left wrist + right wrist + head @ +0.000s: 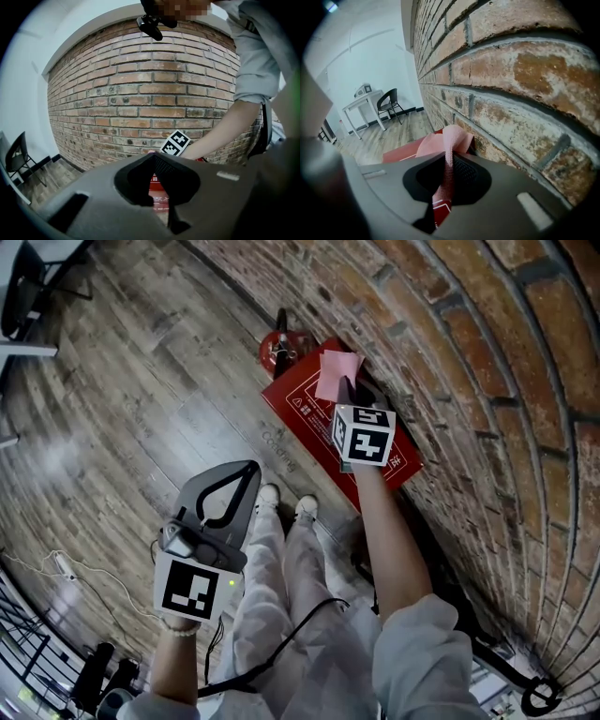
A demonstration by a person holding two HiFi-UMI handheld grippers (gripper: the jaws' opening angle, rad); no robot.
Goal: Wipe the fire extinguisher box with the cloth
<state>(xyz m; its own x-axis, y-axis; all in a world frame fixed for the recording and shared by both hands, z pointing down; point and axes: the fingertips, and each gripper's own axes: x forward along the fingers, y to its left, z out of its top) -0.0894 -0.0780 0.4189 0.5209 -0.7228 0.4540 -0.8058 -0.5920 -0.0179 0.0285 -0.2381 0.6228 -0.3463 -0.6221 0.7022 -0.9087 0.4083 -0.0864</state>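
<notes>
The red fire extinguisher box (314, 423) lies on the wood floor against the brick wall. My right gripper (348, 390) is over the box's far end, shut on a pink cloth (336, 373) that sticks out beyond its tips. In the right gripper view the cloth (451, 140) runs as a folded strip between the jaws, with the red box (401, 150) below it. My left gripper (246, 471) is held back over the floor, well short of the box, shut on nothing. Through its jaws' gap I see a bit of the box (157, 180).
A red fire extinguisher (277, 349) stands at the box's far end. The brick wall (469, 381) runs along the right. The person's shoes (286, 502) are just before the box. A chair (21, 287) stands far left; cables (56, 564) lie lower left.
</notes>
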